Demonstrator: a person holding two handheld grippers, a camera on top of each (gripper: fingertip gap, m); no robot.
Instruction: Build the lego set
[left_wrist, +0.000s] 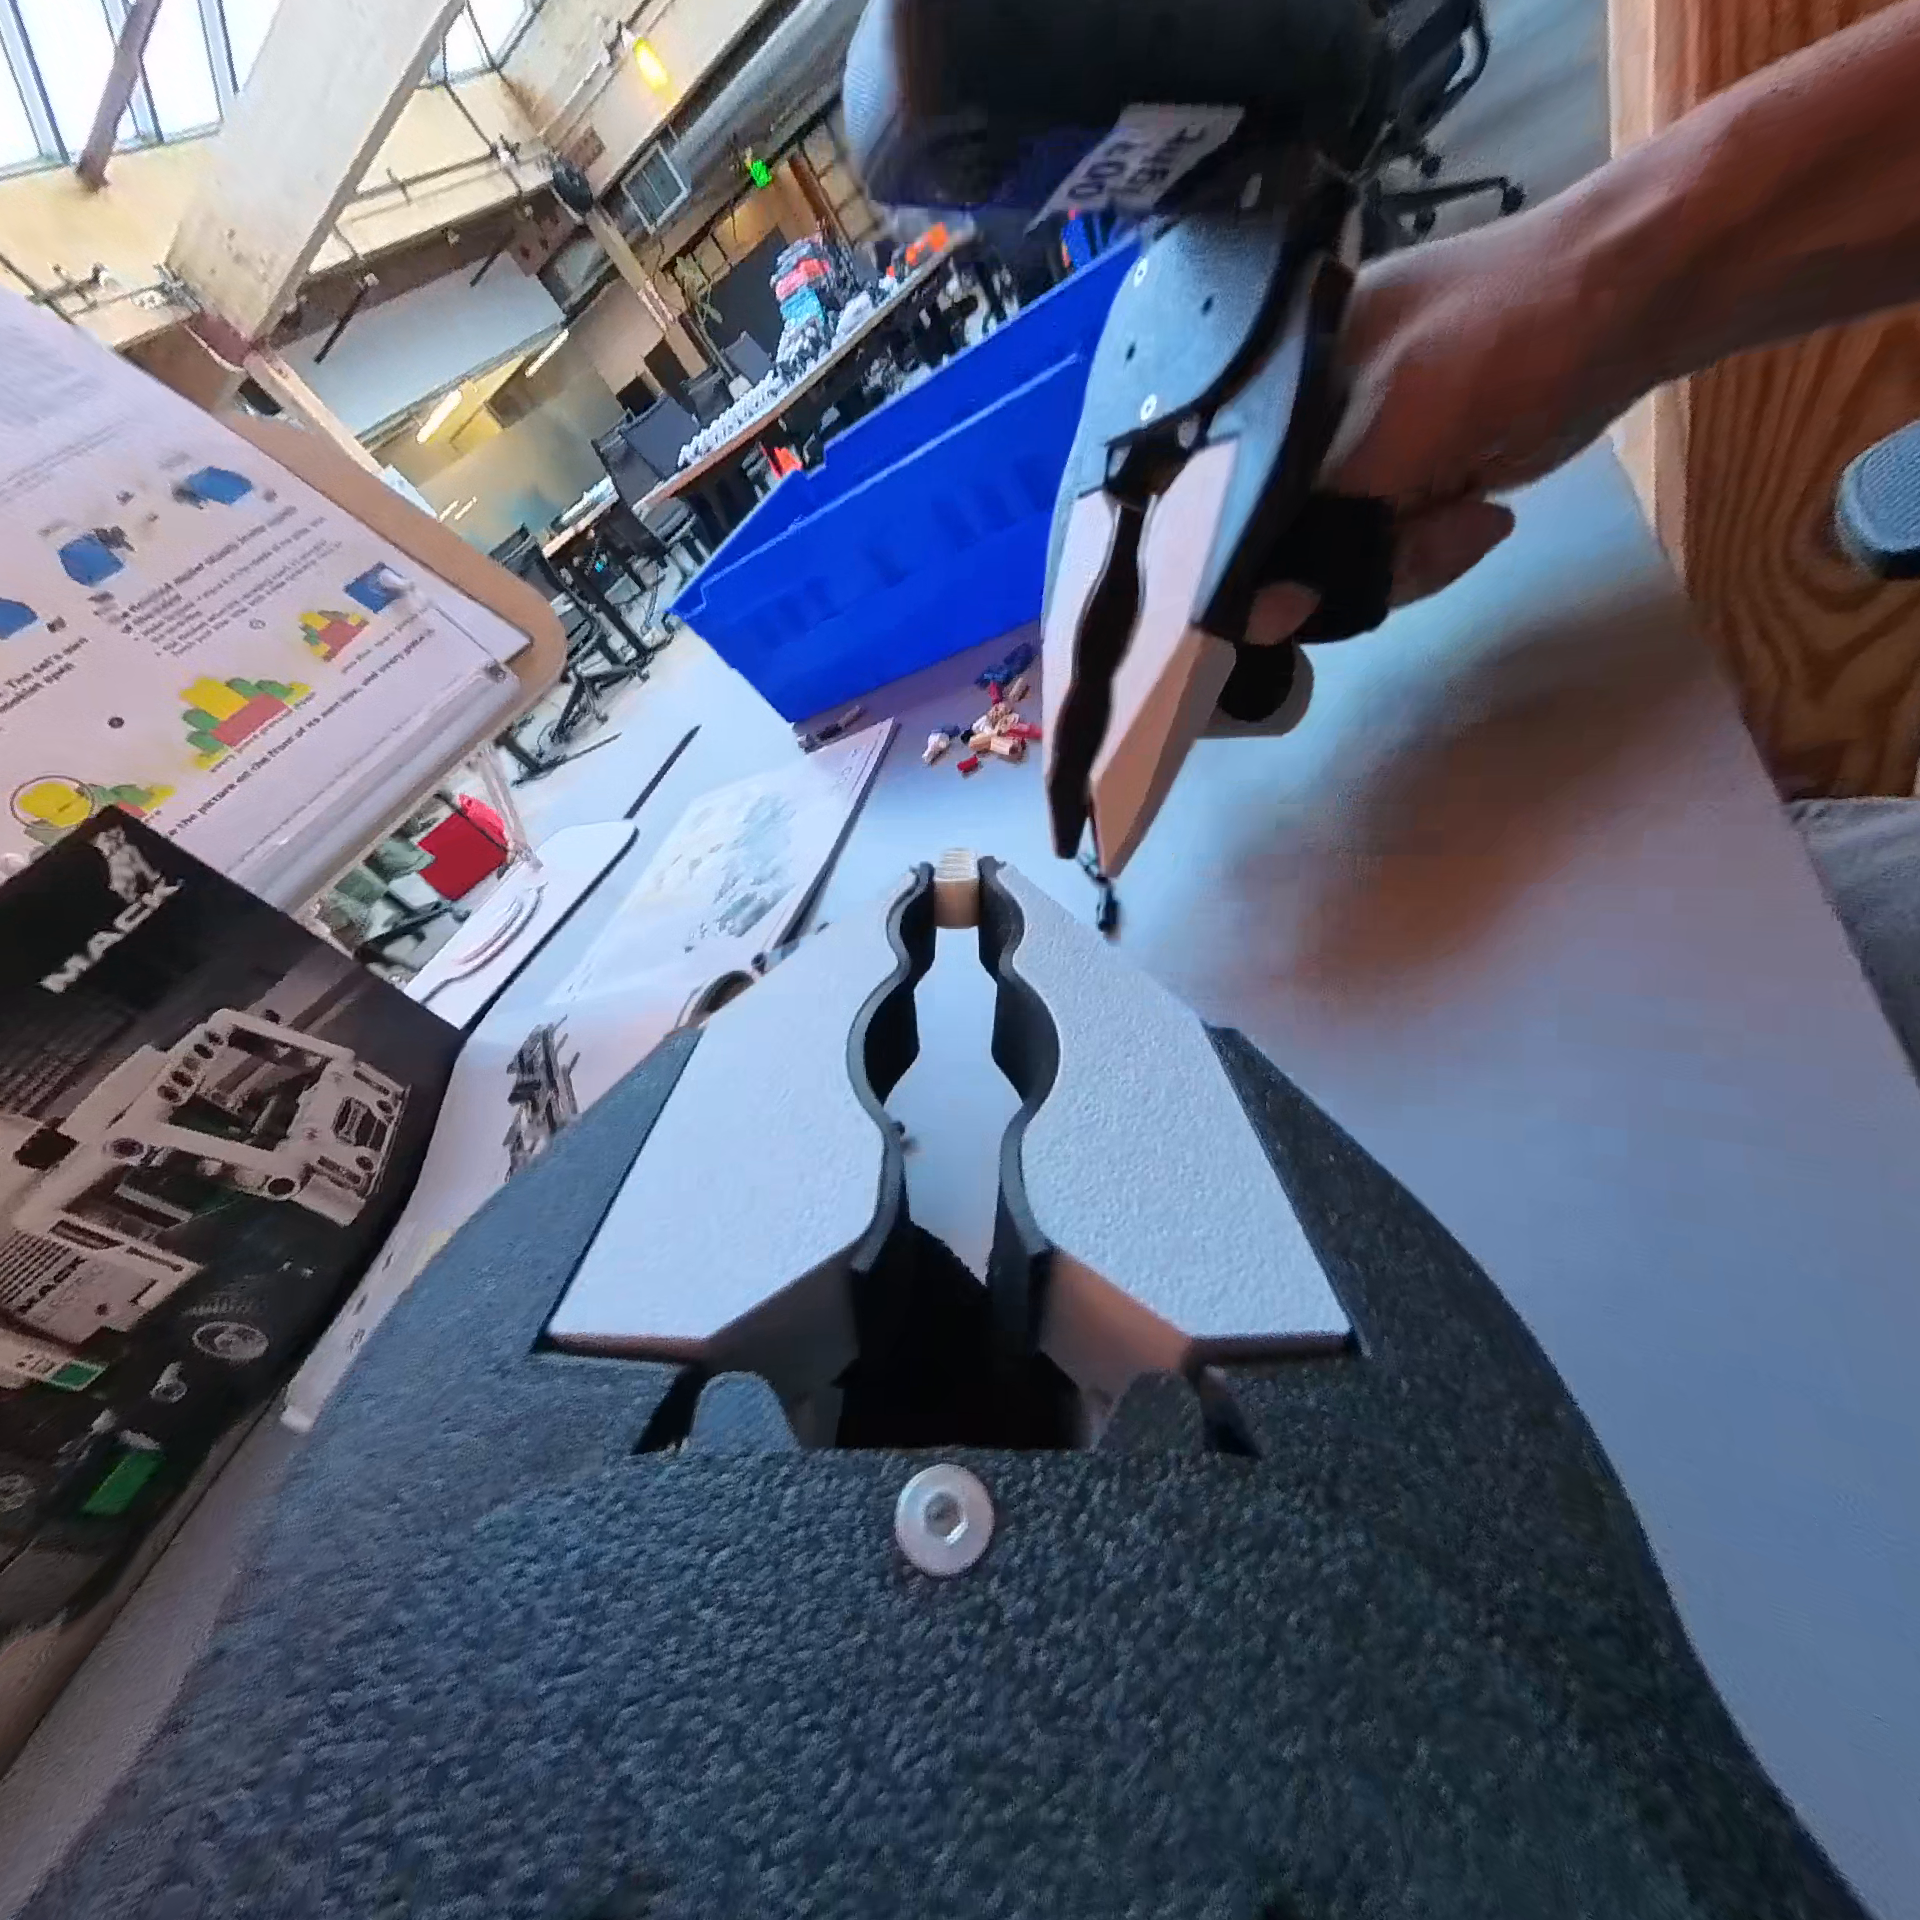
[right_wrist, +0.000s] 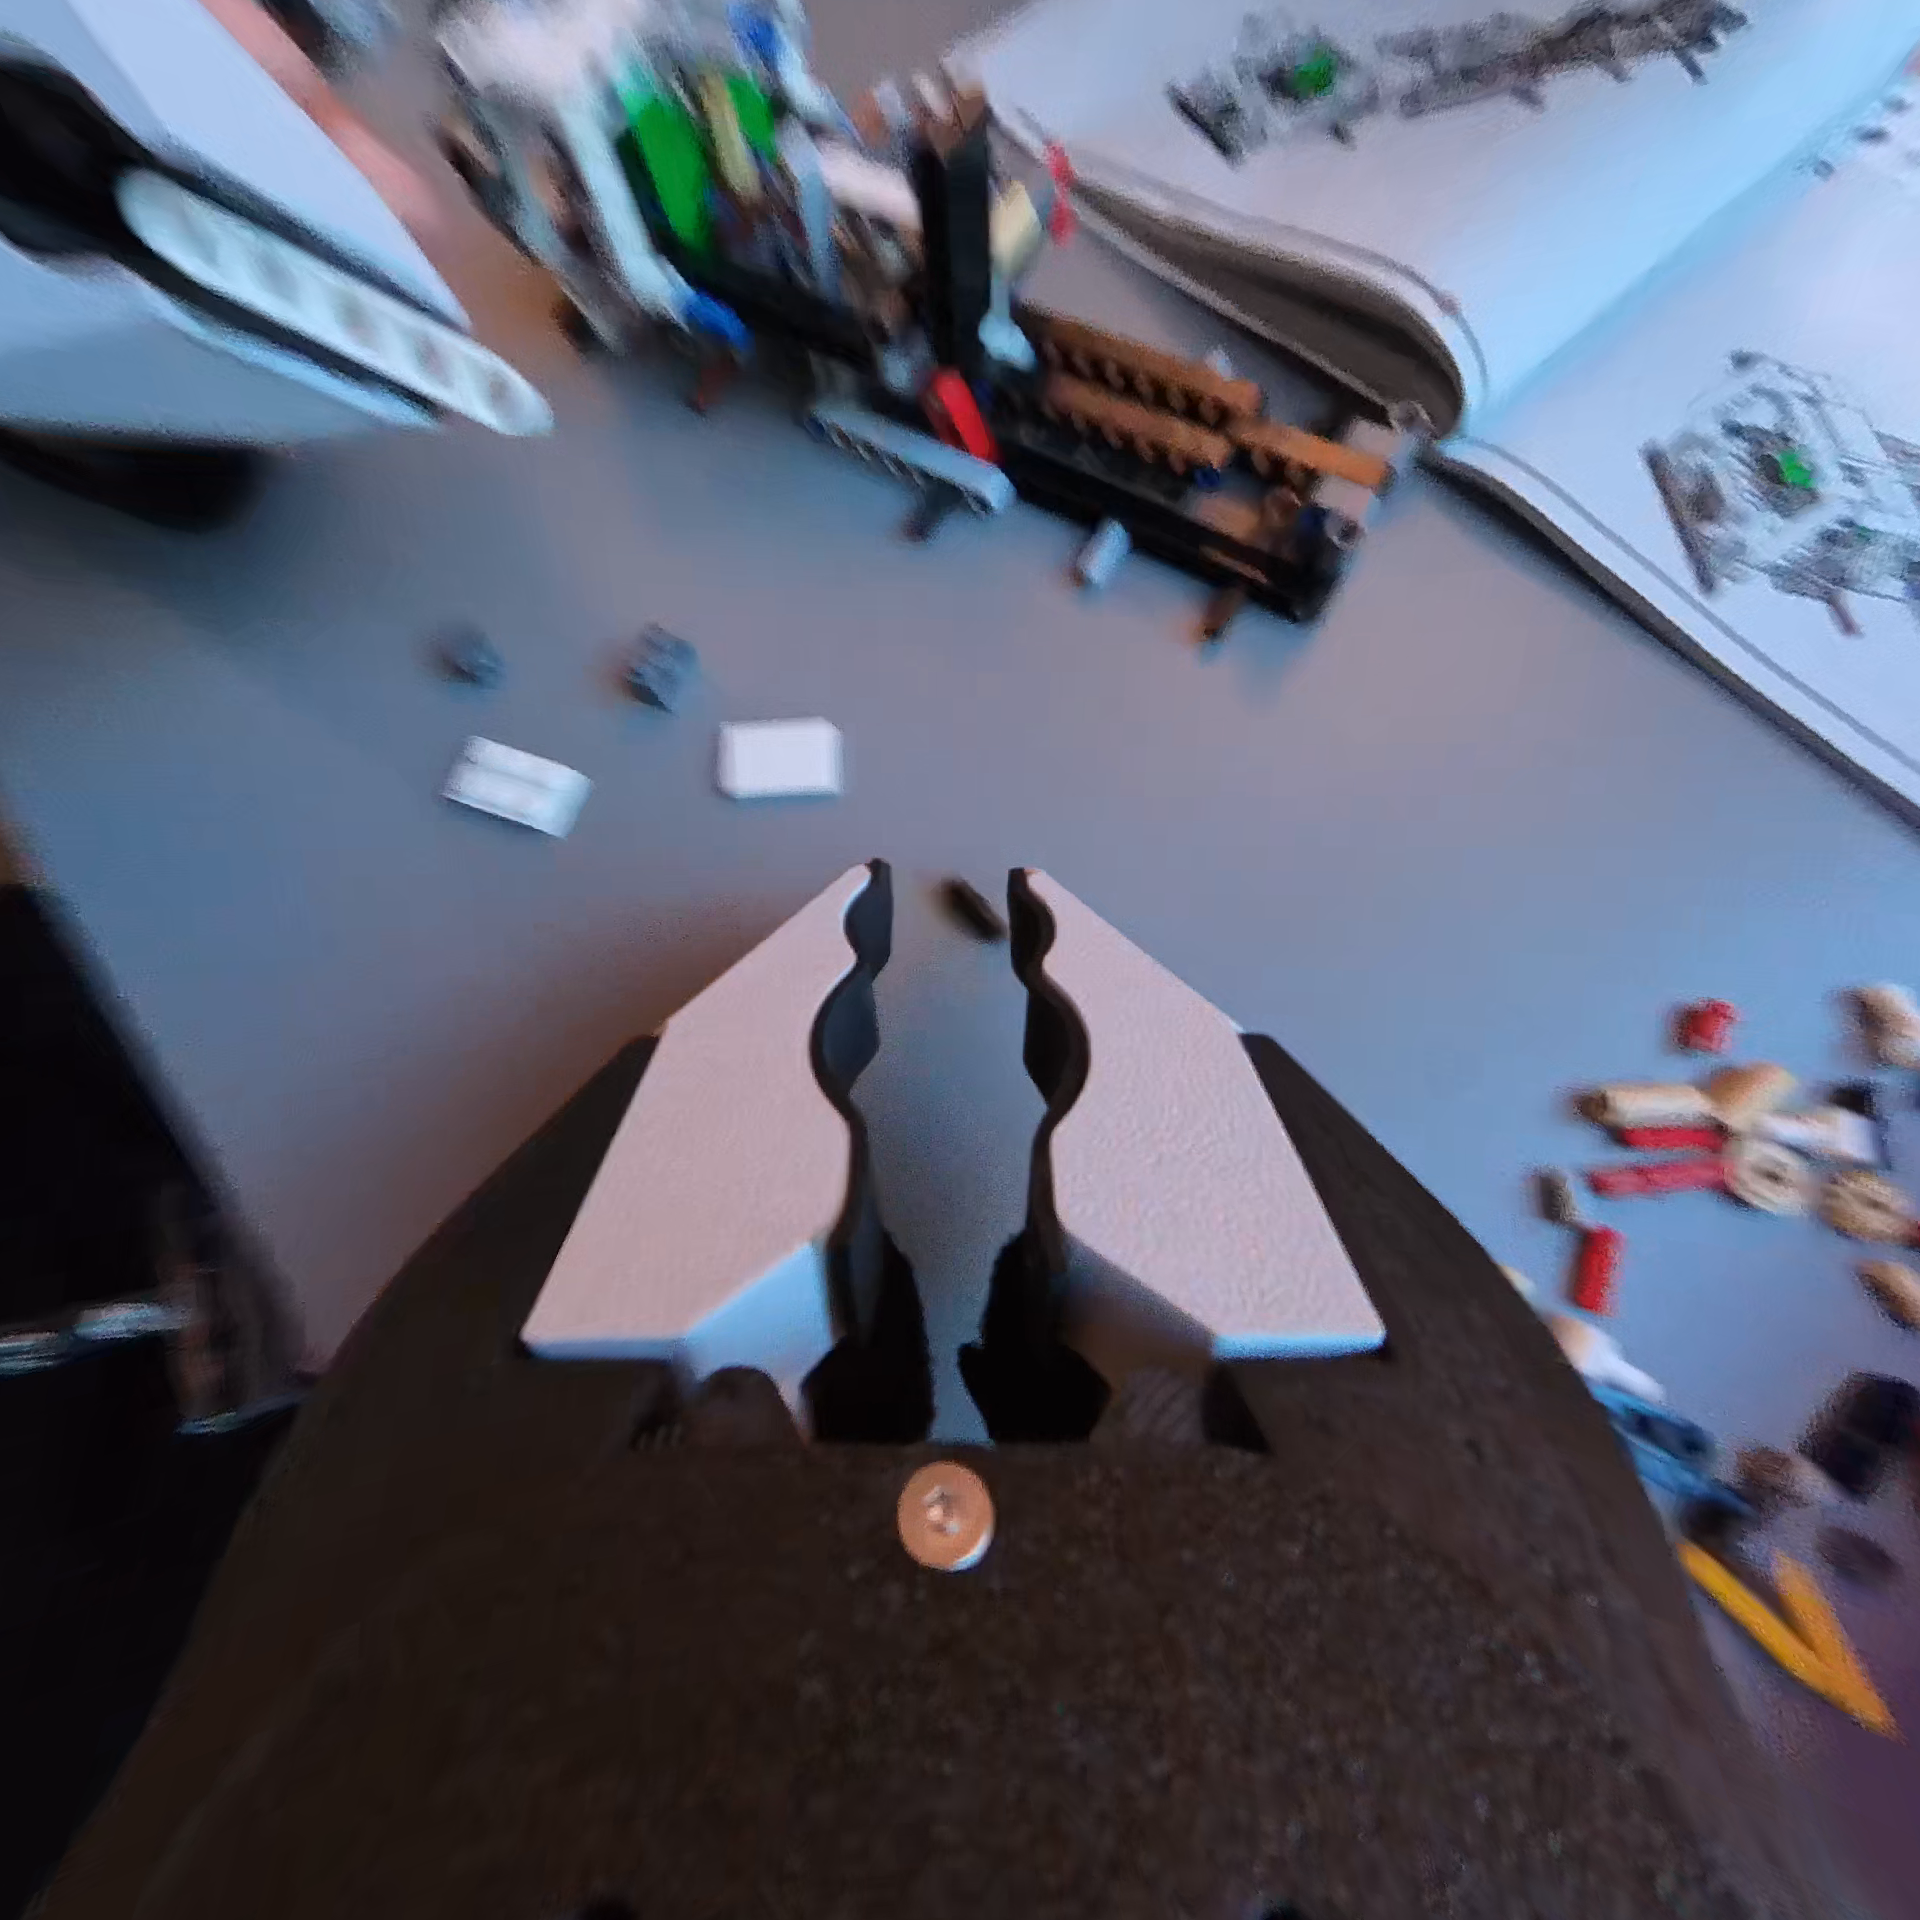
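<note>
L gripper (left_wrist: 954, 883) was clamped on a small tan lego piece (left_wrist: 953, 881) at its tips, held above the grey table (left_wrist: 1455, 1039). R gripper (right_wrist: 951, 894) had a clear gap btw its fingers, nothing in it; a small black pin (right_wrist: 975, 908) lay on the table under that gap. Right wrist view was blurred. Ahead of R gripper: two white flat pieces (right_wrist: 779, 757), then the partly built lego model (right_wrist: 1091, 416) farther ahead, w/ the open instruction booklet (right_wrist: 1558, 260) ahead-right. Loose tan and red pieces (right_wrist: 1745, 1132) sat to R gripper's right. A blue bin (left_wrist: 894, 540) stood well ahead of L gripper; the set's box (left_wrist: 177, 1143) lay to its left.
</note>
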